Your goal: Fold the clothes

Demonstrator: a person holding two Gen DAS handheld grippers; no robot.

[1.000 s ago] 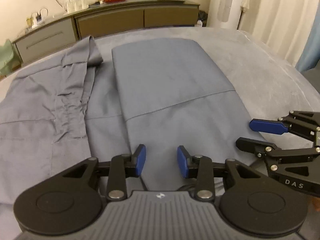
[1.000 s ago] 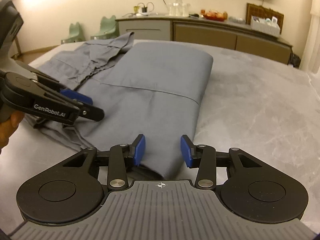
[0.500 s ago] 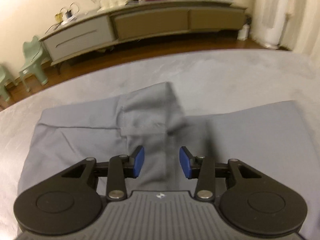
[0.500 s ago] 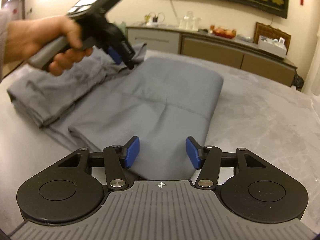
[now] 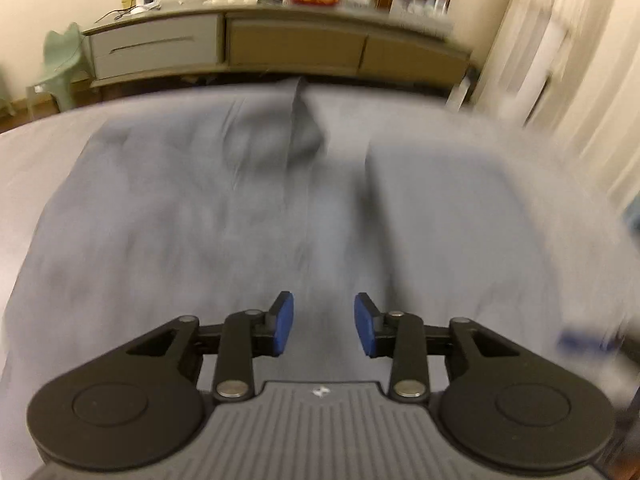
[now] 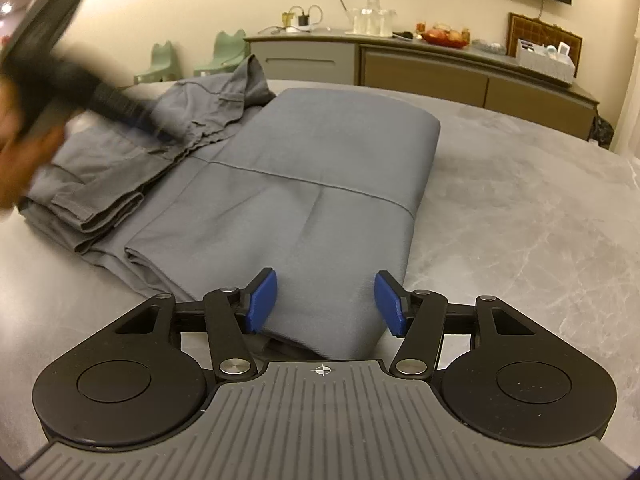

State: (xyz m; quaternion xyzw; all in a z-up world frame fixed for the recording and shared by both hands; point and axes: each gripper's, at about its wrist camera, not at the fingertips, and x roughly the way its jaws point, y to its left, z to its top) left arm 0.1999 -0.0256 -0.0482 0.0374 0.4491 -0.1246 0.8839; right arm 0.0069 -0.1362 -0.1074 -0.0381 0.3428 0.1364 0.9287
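Note:
A grey-blue garment [image 6: 320,168] lies on the grey marbled table [image 6: 520,200]. Its right part is folded into a smooth flat panel, and its left part [image 6: 192,120] is bunched and creased. My right gripper [image 6: 326,300] hovers at the panel's near edge. Its jaws are opening, with the cloth's edge low between the blue pads and not pinched. In the blurred left wrist view, my left gripper [image 5: 324,320] hangs above the garment [image 5: 200,220] with its pads apart and nothing between them. In the right wrist view a person's hand [image 6: 16,160] holds it over the creased part.
A long sideboard [image 6: 420,68] with glasses, a fruit bowl and a box stands beyond the table. Two small green chairs [image 6: 228,52] stand beside it on the left. Pale curtains [image 5: 560,60] hang at the right. Bare tabletop lies right of the garment.
The left gripper swung away from beside the right one to the creased left part and is still moving, blurred. The right gripper's jaws widened while it stayed in place.

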